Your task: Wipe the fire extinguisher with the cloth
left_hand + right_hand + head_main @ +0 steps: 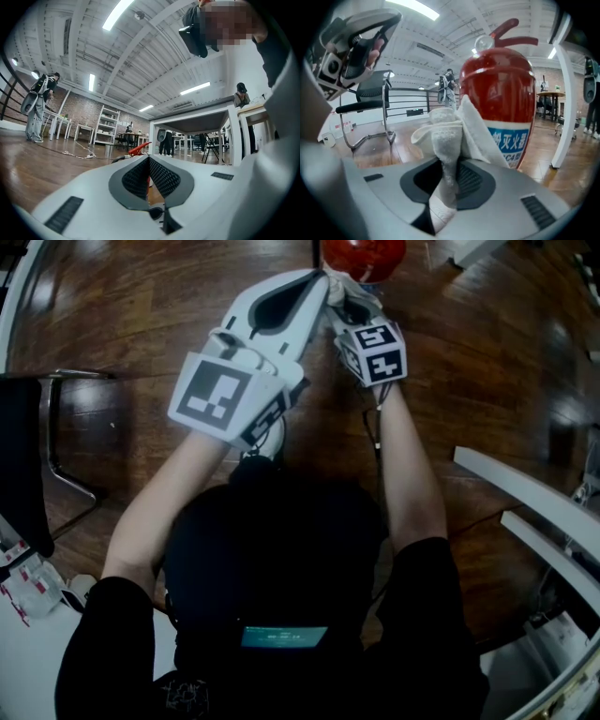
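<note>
Both forearms reach straight forward and converge, so the two gripper tips sit side by side.

Right gripper [449, 165]: jaws clenched on the white cloth [446, 129], whose bunched folds stand up out of the pads. It is held low and level, pointing at the extinguisher [501, 84].

Left gripper [149, 159]: jaws pressed together with nothing between them. It is raised above and beside the right gripper, tilted slightly upward.

The extinguisher stands upright on the wood floor [487, 352], straight ahead of both tips. The cloth is directly in front of its red body; I cannot tell if they touch.

A chair [370, 101] stands to the left.
</note>
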The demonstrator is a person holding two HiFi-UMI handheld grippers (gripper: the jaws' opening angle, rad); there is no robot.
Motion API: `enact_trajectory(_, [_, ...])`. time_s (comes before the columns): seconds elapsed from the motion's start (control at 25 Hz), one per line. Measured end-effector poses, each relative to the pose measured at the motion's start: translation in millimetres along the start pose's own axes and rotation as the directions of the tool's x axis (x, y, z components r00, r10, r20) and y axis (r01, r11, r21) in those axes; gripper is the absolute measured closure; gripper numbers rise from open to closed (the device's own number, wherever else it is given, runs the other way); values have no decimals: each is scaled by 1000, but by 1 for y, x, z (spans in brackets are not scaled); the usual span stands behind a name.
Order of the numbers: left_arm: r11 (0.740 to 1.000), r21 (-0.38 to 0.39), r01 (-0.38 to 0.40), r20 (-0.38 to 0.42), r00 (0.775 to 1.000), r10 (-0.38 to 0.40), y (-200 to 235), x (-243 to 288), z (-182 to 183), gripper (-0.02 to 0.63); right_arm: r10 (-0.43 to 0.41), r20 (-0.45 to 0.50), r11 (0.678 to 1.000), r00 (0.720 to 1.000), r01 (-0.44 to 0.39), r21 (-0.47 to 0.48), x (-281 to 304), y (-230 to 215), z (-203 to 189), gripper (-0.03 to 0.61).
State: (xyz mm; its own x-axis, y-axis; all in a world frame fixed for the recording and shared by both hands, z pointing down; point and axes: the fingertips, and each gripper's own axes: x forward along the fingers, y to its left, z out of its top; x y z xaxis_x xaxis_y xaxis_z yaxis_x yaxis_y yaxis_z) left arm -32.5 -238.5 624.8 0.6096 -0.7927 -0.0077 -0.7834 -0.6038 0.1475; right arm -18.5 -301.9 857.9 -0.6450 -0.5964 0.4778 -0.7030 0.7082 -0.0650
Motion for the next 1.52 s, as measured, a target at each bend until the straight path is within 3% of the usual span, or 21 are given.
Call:
enact_trajectory(0.2, [1000,1,-6,-6,1000,6,-2,0,0,611,32,203,999,979,-31,-8,-49,9,68,486])
enact_trajectory(0.4, [1000,2,-8,-15,1000,8,-8,1,-1,611,23,394,1000,919,-15,-23,-111,2,142,485])
enact_trajectory(0.52, [1000,4,-10,-23,1000,10,-9,1,-2,611,-17,477,999,879,34,-26,-140,-13,174,486])
enact_trajectory(0.64, [1000,4,-11,-23,1000,11,-8,1,-2,611,-90,506,995,858,96,14,-153,-39,185,486])
enact_trajectory(0.8, [1000,6,-6,-18,1000,6,-9,1,-2,611,-188,487,982,853,174,73,-149,-72,175,486])
enact_trajectory(0.92, [1000,5,-4,-18,1000,4,-9,2,-3,611,-222,430,975,875,200,97,-135,-86,154,486])
enact_trajectory(1.2, [1000,4,-5,-12,1000,5,-6,3,-1,611,-251,330,954,910,174,244,-106,-102,83,486])
enact_trajectory(1.36, [1000,-8,-12,-20,1000,11,-7,4,-3,611,-234,189,950,954,183,253,-74,-99,21,486])
enact_trajectory(1.52, [1000,2,-2,-2,1000,2,-9,5,0,611,-240,109,930,965,197,312,-52,-99,-18,486])
